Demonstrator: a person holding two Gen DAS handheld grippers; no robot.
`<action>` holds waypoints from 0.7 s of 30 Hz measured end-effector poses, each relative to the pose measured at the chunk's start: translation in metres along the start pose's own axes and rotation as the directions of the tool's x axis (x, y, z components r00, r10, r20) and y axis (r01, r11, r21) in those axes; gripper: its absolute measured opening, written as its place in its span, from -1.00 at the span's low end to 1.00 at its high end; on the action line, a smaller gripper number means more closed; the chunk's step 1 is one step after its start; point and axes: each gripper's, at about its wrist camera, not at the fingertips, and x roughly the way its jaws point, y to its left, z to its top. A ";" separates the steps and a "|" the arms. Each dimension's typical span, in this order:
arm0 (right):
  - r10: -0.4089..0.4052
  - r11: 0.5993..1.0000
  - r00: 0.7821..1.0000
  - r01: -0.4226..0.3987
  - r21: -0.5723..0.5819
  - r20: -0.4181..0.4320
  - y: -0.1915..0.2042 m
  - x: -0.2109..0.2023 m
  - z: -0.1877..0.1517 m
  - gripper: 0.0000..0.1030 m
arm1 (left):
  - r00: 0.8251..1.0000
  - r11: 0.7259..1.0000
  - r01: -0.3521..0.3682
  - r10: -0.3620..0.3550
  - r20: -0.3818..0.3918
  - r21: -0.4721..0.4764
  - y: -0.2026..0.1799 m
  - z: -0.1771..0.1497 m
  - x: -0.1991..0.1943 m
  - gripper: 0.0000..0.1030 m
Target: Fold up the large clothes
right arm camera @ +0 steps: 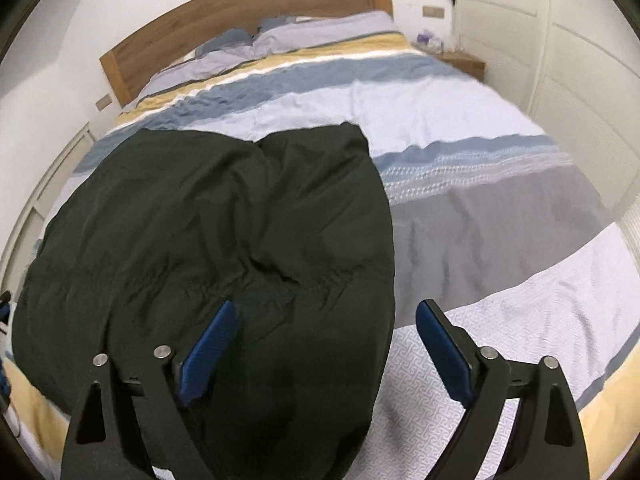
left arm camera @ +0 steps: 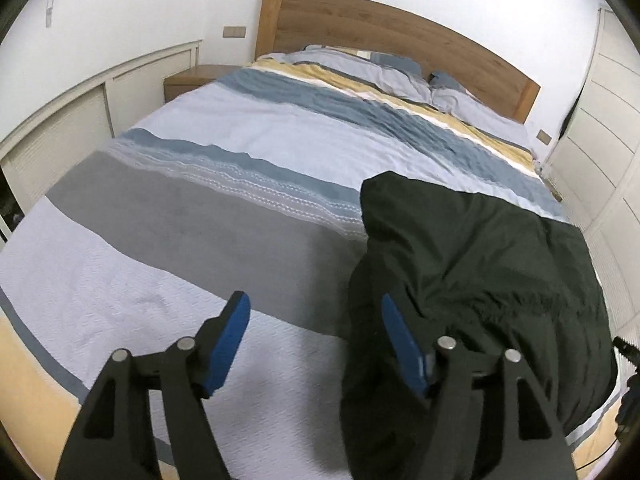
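Apparently between folds, both claws hung wide and empty, left claw (left arm camera: 316,344) and right claw (right arm camera: 326,344), over the dark garment (right arm camera: 224,220) on the bed (right arm camera: 500,220); next, regrip an edge.

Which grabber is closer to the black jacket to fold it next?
Probably the right gripper: its open jaws hang over the black jacket. The left gripper sits mostly over bare bedspread.
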 end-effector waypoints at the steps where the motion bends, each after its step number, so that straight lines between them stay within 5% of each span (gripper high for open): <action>1: -0.008 1.000 1.000 0.008 0.004 0.005 0.001 0.000 -0.002 0.87 | 1.000 1.000 -0.009 0.009 0.000 0.008 0.001 -0.002 0.001 0.33; 10: -0.133 0.991 0.988 0.133 0.017 0.072 0.009 -0.014 -0.023 0.99 | 1.000 0.998 -0.022 0.022 -0.002 0.061 0.005 -0.030 0.012 0.34; 21: -0.140 0.990 0.972 0.134 0.042 0.189 -0.016 -0.029 -0.047 0.99 | 0.991 0.997 -0.073 0.071 0.113 0.012 -0.002 -0.034 0.011 0.34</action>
